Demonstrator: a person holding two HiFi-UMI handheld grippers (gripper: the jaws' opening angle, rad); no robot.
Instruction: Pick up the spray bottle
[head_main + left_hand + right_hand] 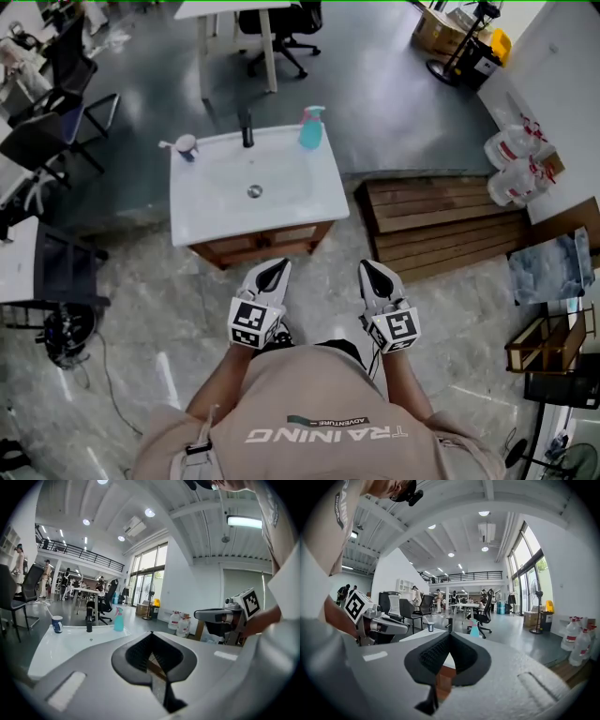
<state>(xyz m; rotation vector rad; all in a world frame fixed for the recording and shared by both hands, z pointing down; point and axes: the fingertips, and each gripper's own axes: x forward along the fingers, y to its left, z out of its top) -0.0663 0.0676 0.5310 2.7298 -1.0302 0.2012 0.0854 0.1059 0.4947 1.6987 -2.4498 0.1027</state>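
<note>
The teal spray bottle (310, 128) with a pink trigger head stands upright at the far right corner of the white sink top (216, 216). It also shows small in the left gripper view (118, 619) and the right gripper view (474, 629). My left gripper (273, 274) and right gripper (375, 275) hang side by side in front of the vanity, well short of the bottle. Both are shut with nothing between the jaws. The same shows close up for the left gripper (151, 633) and the right gripper (450, 633).
A black faucet (247, 129) and a cup (186, 145) stand along the sink's far edge. Right of the vanity is a wooden pallet (441, 220), with water jugs (511, 164) beyond it. A black cart (56, 272) stands at the left and office chairs (281, 23) behind.
</note>
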